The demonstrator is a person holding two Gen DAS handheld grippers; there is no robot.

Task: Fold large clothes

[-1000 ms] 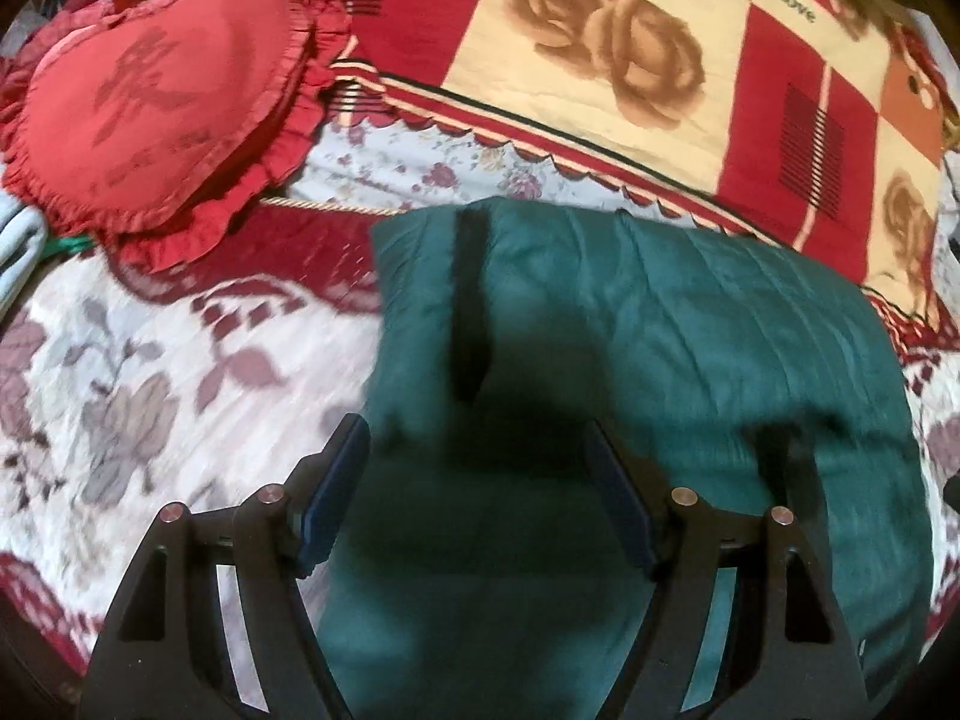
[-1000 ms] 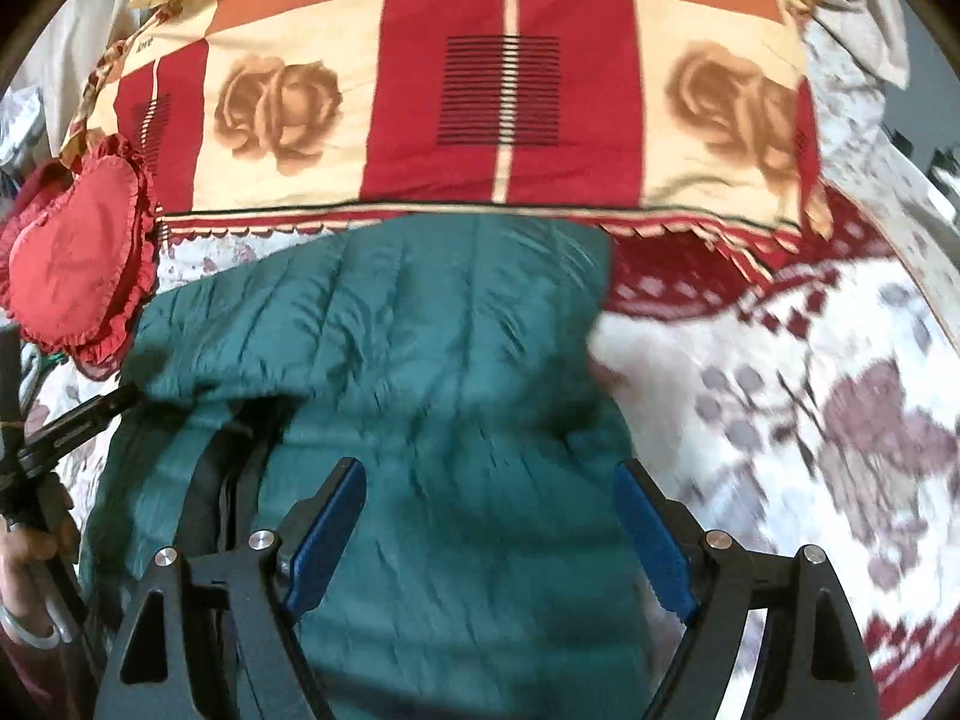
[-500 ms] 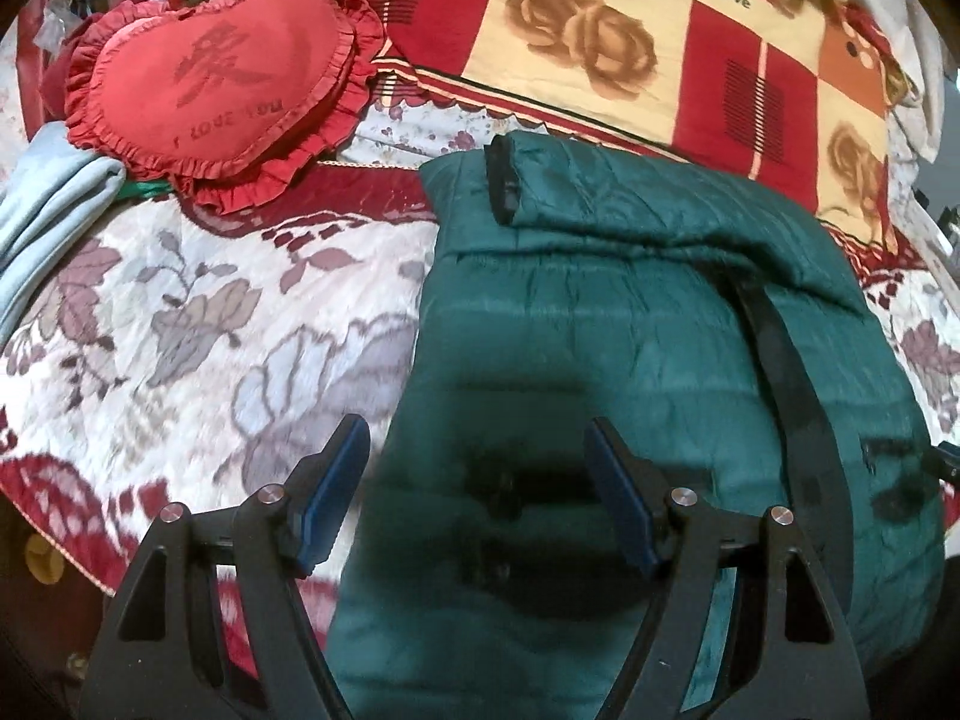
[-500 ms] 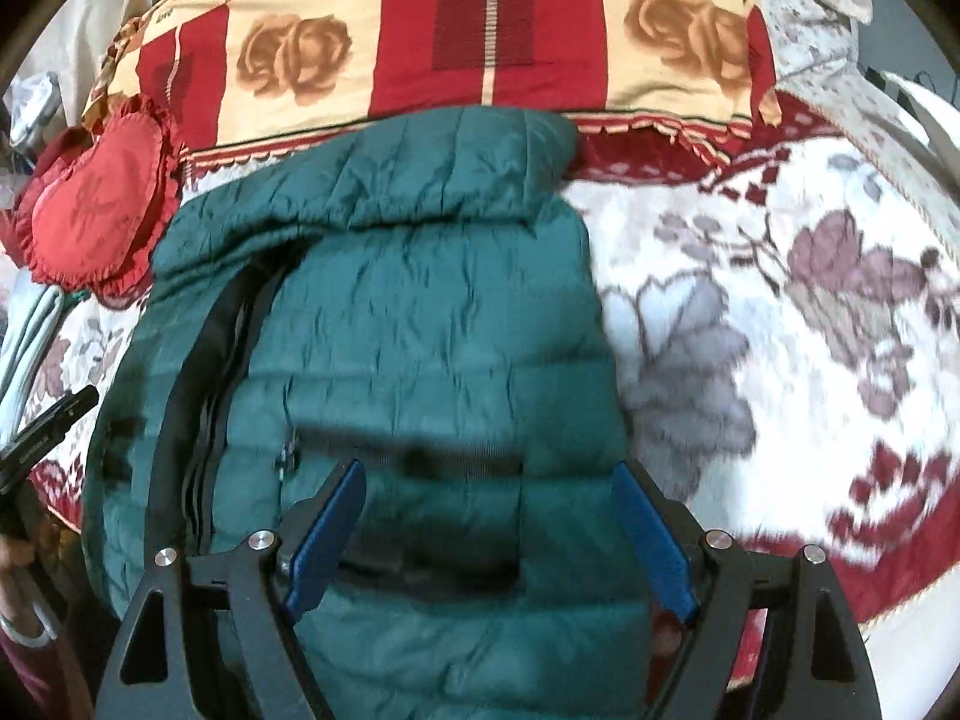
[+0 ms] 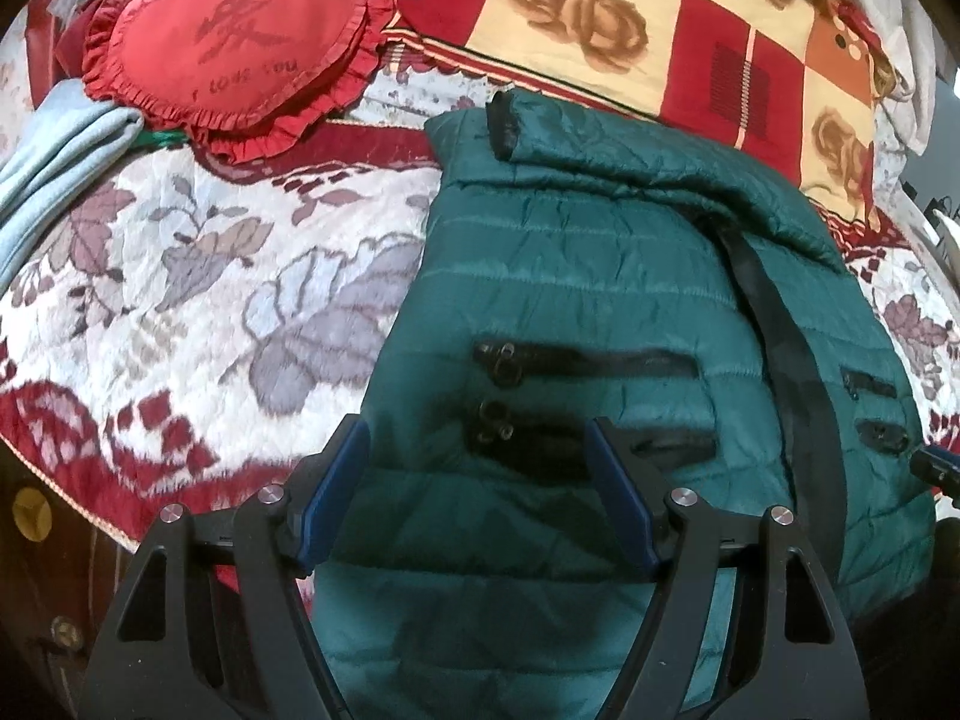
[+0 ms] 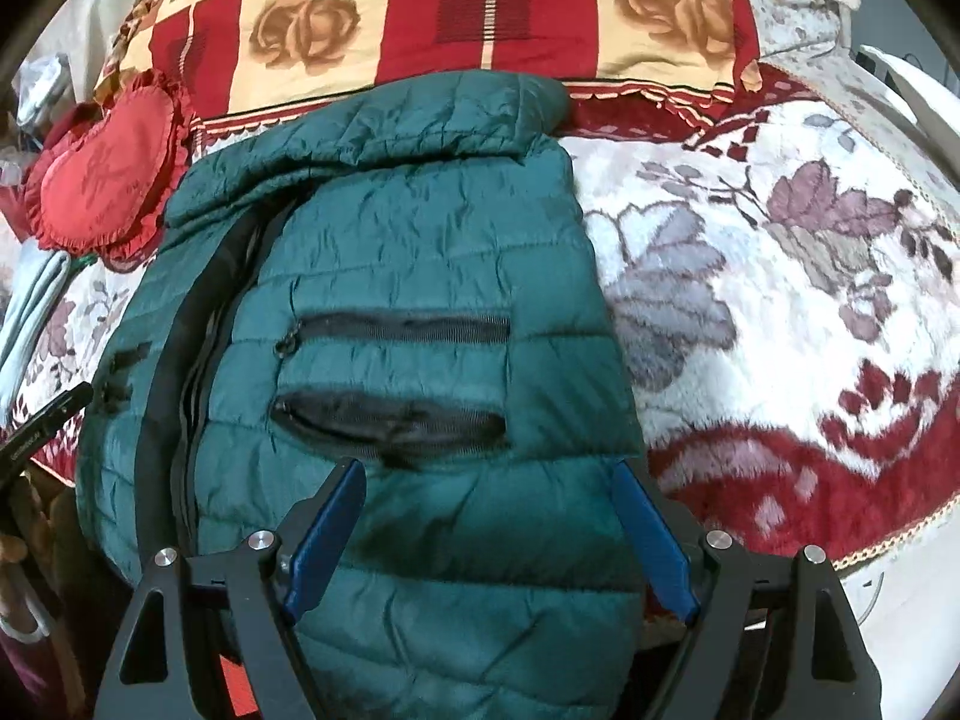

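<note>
Green quilted puffer jacket [image 5: 576, 276] spread flat on a bed, directly ahead of and beneath both tools, on a floral blanket [image 5: 198, 300] in cream, grey and dark red. Left tool [image 5: 474, 450] open, blue-padded fingers wide apart, hovering over the jacket's lower left part, gripping nothing. Just ahead of it, two black zipped pockets [image 5: 588, 360], one above the other. Right of it, a black zipper strip [image 5: 774, 324] running down the jacket's middle. Farther ahead, the top of the jacket folded over, with a black-edged cuff [image 5: 501, 126] at its left end. Right tool [image 6: 489, 495] likewise open and empty, fingers spread over the jacket's lower right part, two black pockets [image 6: 396, 330] just ahead. Beyond the jacket, a red, cream and orange pillow [image 6: 480, 12] with rose prints. Ahead and left of the left tool, a red heart-shaped cushion [image 5: 228, 42] with a ruffled edge, and folded pale blue cloth [image 5: 54, 150] at the far left.
</note>
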